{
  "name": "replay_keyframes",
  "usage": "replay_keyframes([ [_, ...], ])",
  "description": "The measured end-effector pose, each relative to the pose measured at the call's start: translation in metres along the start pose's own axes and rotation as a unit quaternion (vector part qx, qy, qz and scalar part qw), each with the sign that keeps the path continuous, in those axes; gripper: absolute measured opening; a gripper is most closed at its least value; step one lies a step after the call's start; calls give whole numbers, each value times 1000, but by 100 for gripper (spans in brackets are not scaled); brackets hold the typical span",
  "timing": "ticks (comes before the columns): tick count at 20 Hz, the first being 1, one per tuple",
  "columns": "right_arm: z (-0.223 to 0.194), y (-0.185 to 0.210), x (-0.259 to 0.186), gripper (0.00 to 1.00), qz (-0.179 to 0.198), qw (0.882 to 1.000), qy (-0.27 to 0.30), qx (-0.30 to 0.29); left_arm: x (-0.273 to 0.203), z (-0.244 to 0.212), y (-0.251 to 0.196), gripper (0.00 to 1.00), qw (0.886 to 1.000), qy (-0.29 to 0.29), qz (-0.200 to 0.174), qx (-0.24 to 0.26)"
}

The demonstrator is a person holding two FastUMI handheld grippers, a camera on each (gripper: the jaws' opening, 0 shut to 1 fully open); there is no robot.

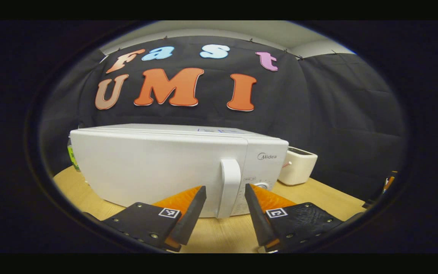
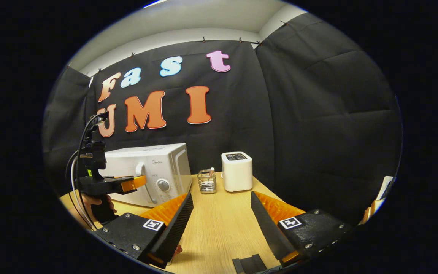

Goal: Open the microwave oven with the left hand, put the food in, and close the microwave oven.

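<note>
The white microwave (image 1: 158,167) stands on the wooden table (image 1: 222,234) with its door shut. Its vertical handle (image 1: 229,190) rises between the fingers of my left gripper (image 1: 225,187), which is open; I cannot tell whether a finger touches the handle. In the right gripper view, the microwave (image 2: 165,163) stands at the left, and the left gripper (image 2: 129,184), held by a hand (image 2: 99,207), reaches its front by the handle. My right gripper (image 2: 221,195) is open over the table (image 2: 222,228) with nothing between its fingers. A small reddish thing (image 2: 178,249) peeks out under its left finger.
A white toaster (image 2: 236,171) stands right of the microwave with a wire basket (image 2: 206,181) beside it. The toaster (image 1: 299,165) also shows in the left gripper view. A green-labelled bottle (image 1: 72,156) stands behind the microwave's left side. A dark block (image 2: 247,263) lies at the table's near edge.
</note>
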State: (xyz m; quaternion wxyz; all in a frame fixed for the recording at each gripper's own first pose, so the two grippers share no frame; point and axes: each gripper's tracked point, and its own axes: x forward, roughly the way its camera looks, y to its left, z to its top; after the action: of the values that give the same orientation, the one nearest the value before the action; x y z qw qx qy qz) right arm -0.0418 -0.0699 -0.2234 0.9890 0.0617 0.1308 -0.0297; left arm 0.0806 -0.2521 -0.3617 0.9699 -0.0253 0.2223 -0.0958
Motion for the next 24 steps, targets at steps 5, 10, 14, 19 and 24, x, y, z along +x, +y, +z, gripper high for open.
replay_keyframes([
  [5,-23,-12,5,95,-6,1000,22,5,18,-20,-7,43,1000,12,22,5],
  [10,-40,-16,10,94,-9,999,40,18,19,-19,-11,16,999,-11,29,30],
  [14,-46,-14,6,94,-10,999,45,16,15,-20,-12,11,999,-22,29,27],
  [19,-55,-15,2,94,-14,998,58,14,3,-19,-12,13,999,-34,38,11],
  [24,-69,-8,5,94,-11,996,80,31,-37,-30,-15,9,999,-46,10,23],
])
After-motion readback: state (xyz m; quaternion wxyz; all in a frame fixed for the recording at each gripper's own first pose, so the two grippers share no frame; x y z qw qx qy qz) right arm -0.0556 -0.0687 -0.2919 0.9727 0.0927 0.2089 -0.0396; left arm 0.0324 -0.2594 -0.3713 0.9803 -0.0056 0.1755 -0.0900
